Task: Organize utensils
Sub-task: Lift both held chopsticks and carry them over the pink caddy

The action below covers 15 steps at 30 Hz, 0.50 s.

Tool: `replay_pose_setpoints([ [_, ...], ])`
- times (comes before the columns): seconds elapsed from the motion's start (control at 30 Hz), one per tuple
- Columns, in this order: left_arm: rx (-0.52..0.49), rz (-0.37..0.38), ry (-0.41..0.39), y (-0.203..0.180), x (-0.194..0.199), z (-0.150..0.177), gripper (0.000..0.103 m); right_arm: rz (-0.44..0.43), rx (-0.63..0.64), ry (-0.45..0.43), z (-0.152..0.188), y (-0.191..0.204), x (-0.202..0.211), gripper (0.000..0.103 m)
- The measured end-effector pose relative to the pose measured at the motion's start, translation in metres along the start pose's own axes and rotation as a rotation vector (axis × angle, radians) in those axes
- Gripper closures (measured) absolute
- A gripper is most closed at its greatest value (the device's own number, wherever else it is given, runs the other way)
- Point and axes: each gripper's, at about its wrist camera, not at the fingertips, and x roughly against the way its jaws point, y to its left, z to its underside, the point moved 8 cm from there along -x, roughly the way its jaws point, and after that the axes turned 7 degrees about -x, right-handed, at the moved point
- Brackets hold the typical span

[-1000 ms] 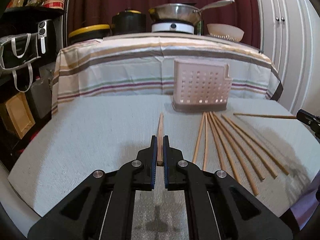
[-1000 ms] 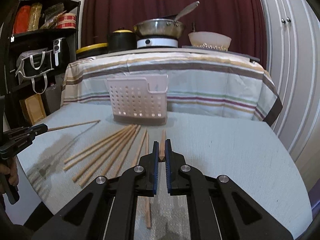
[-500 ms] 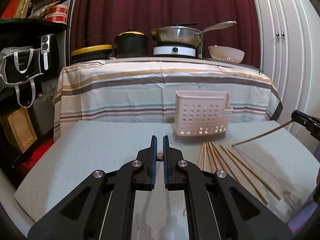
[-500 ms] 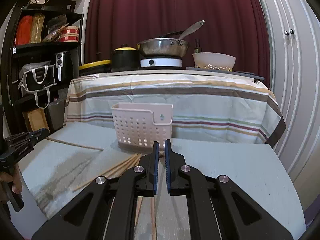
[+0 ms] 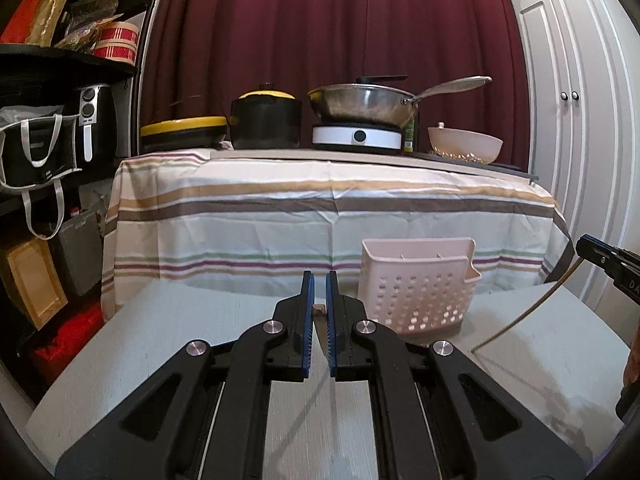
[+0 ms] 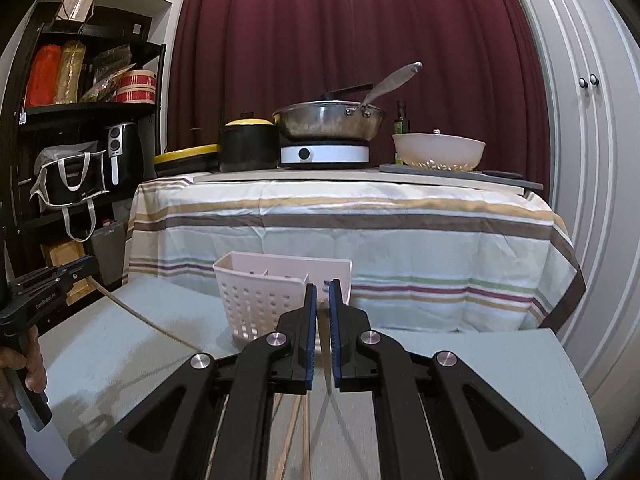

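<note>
Both grippers are higher now than a second ago, and each has lifted a chopstick off the grey table (image 5: 132, 364). My left gripper (image 5: 319, 312) is clenched on the end of one chopstick (image 5: 319, 310), seen between its blue pads. My right gripper (image 6: 323, 320) is clenched on another chopstick (image 5: 520, 318), which hangs slanting down toward the table. The white basket (image 6: 256, 300) stands just ahead, near the striped cloth (image 6: 360, 232). More chopsticks (image 6: 298, 428) lie on the table under my right gripper.
</note>
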Motion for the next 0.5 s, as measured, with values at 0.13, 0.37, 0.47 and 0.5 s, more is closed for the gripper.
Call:
replay_pose_setpoints([
  [0.13, -0.003, -0.012, -0.012, 0.003, -0.010, -0.009, 0.097, -0.008, 0.003, 0.002, -0.004, 0.001, -0.013, 0.096],
  [0.37, -0.005, -0.023, -0.015, 0.006, -0.023, -0.017, 0.096, -0.017, 0.016, -0.008, -0.013, 0.005, -0.026, 0.096],
  [0.47, -0.004, -0.021, -0.013, 0.007, -0.028, -0.021, 0.096, -0.018, 0.013, -0.010, -0.016, 0.003, -0.032, 0.096],
  [0.5, -0.004, -0.021, -0.012, 0.007, -0.030, -0.023, 0.096, -0.017, 0.013, -0.011, -0.016, 0.003, -0.033, 0.096],
])
